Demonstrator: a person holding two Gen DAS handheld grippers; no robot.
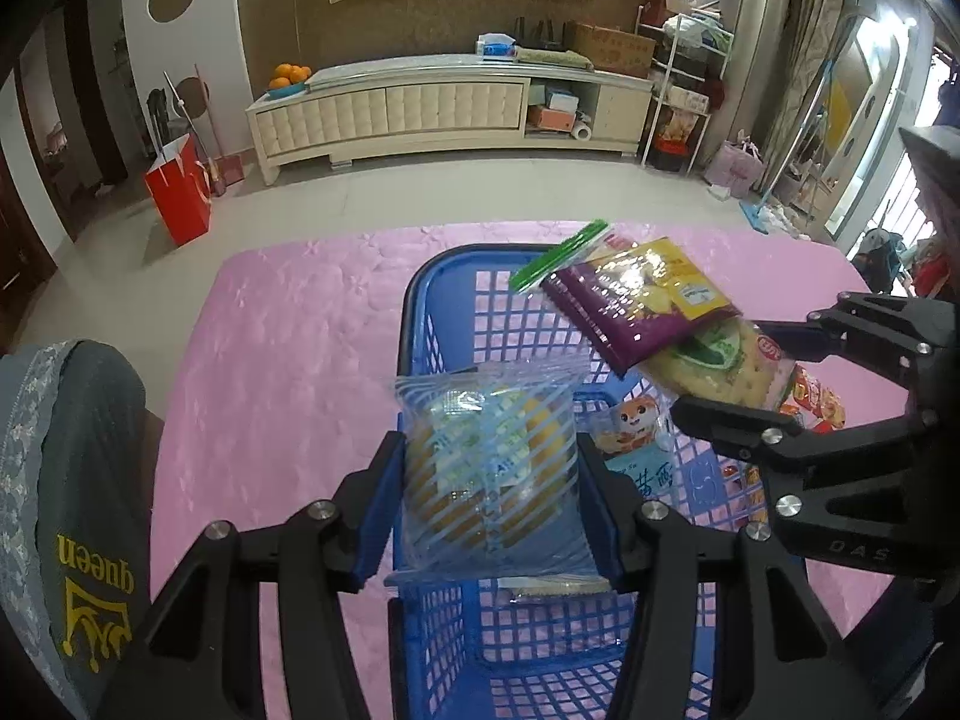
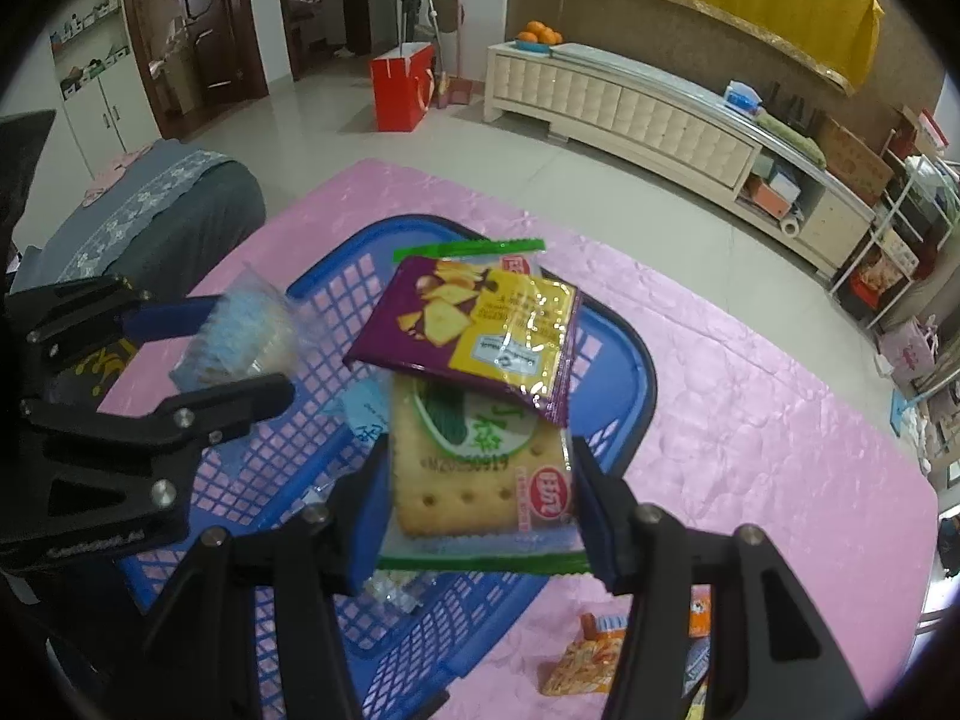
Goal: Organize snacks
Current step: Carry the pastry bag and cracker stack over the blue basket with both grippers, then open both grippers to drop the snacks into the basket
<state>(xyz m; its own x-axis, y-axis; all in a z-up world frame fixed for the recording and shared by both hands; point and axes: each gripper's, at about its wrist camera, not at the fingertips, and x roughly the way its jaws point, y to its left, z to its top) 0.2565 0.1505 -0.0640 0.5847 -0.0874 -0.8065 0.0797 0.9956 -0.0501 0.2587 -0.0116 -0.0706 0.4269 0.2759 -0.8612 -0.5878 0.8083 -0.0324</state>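
Desk (image 1: pixel 288 360): covered by a glossy pink cloth with an embossed pattern.

Basket (image 1: pixel 420 312): blue plastic, rounded corners, square lattice walls and floor; set on the cloth. A packet with a cartoon fox (image 1: pixel 636 432) is seen inside it in the left wrist view only.

Cracker packet (image 2: pixel 474 480): clear film with green crimped ends, a square perforated biscuit visible; clamped by its sides in the right gripper (image 2: pixel 480 498), jaws about half apart, above the basket.

Purple and yellow chip packet (image 2: pixel 474 330): shiny foil, flat; lies on the cracker packet's far end.

Blue-striped clear packet (image 1: pixel 489 474): a round yellow cake is visible inside; pinched between the left gripper (image 1: pixel 489 498) pads, jaws half apart, over the basket.

Orange packets (image 2: pixel 594 654): lie on the cloth beside the basket, shown in the right wrist view only.
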